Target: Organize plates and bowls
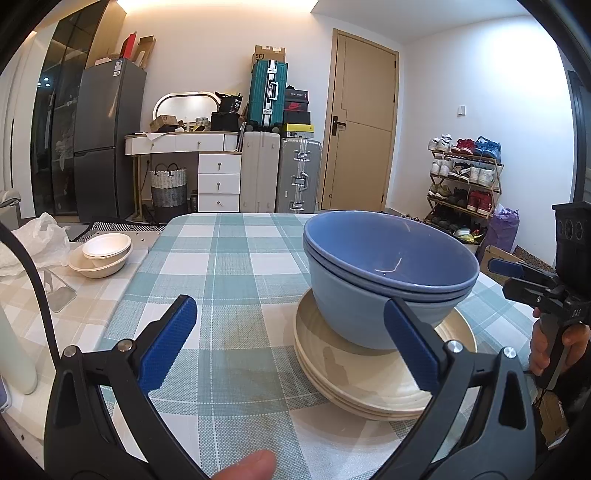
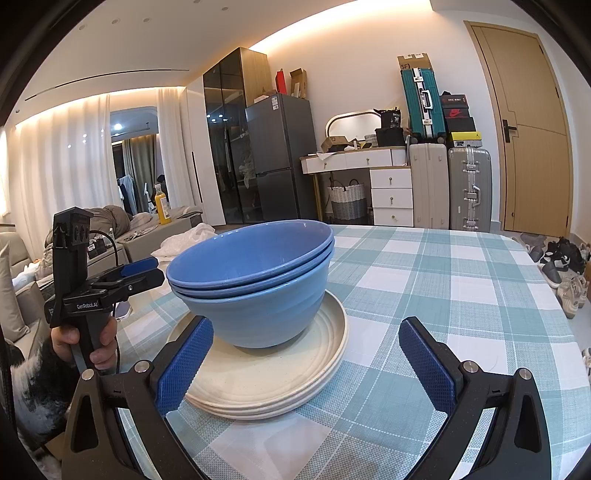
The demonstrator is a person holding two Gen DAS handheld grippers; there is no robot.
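Left wrist view — blue bowls point(image 1: 388, 273) nested on cream plates point(image 1: 376, 376); left claw point(image 1: 290, 343) and right claw point(image 2: 306, 362) both released.

White walls glow under warm ceiling cove light point(image 2: 295, 33). A tan door point(image 1: 364, 122) stands shut, suitcases point(image 1: 280, 173) stacked beside a white dresser point(image 1: 207, 166), grey fridge point(image 1: 107, 136) at left. Shoe rack point(image 1: 465, 177) by the right wall; sheer curtains point(image 2: 62, 155) behind a sofa point(image 2: 22, 280).

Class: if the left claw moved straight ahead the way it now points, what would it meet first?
Probably nothing: the left claw points over bare checked tablecloth. Its right finger would likely graze the cream plates or blue bowls; depth is unclear.
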